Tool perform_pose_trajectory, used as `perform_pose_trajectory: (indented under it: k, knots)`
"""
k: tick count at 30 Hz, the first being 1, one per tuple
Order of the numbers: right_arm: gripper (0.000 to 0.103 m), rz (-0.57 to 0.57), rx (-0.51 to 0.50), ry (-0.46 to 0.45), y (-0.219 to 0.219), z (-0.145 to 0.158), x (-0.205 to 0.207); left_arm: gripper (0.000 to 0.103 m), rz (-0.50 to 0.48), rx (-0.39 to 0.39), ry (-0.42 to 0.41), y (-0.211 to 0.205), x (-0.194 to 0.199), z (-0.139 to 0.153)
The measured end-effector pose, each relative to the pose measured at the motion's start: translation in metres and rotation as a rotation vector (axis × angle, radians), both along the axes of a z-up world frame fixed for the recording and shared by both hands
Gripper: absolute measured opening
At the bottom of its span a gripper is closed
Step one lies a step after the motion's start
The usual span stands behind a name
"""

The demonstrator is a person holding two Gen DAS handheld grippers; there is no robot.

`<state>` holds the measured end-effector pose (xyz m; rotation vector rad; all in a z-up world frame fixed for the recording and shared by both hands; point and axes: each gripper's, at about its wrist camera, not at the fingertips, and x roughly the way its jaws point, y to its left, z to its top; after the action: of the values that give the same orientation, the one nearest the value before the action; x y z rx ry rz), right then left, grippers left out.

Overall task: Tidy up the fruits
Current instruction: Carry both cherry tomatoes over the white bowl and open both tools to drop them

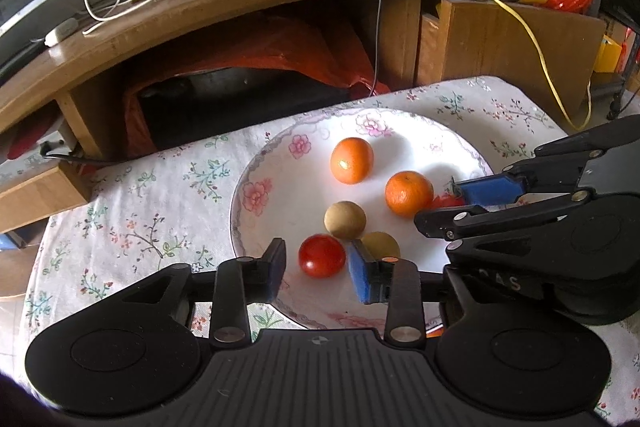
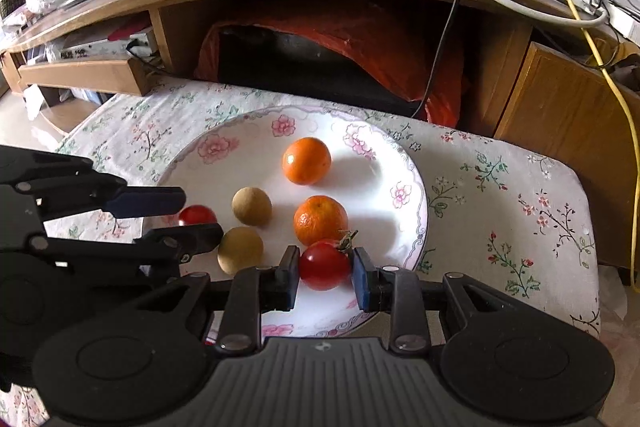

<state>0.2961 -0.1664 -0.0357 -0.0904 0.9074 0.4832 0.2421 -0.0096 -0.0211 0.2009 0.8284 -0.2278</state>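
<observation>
Angling down over plate (image 1: 256, 195), left gripper (image 1: 318, 263) jaws released around tomato (image 1: 322, 255), right gripper (image 2: 325, 265) jaws clenching stemmed tomato (image 2: 324, 265)

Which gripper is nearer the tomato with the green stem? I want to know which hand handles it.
Right. The right gripper has its jaws closed on the stemmed tomato. The left gripper is across the plate, around the other tomato.

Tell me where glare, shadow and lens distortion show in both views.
Left wrist view: the plate bleaches near white, the wooden desk edge bows with fisheye curve. Right wrist view: the oranges cast soft shadows rightward, and the dark recess loses detail.
</observation>
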Motion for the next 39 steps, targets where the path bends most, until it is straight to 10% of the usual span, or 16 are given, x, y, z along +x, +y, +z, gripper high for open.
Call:
perform_pose_trajectory:
  k: [39]
  knots:
    - [0.033,-0.057,0.047,-0.098,-0.017,0.045,-0.033,0.067,0.021,-0.009,-0.096,0.002,-0.04,0.042]
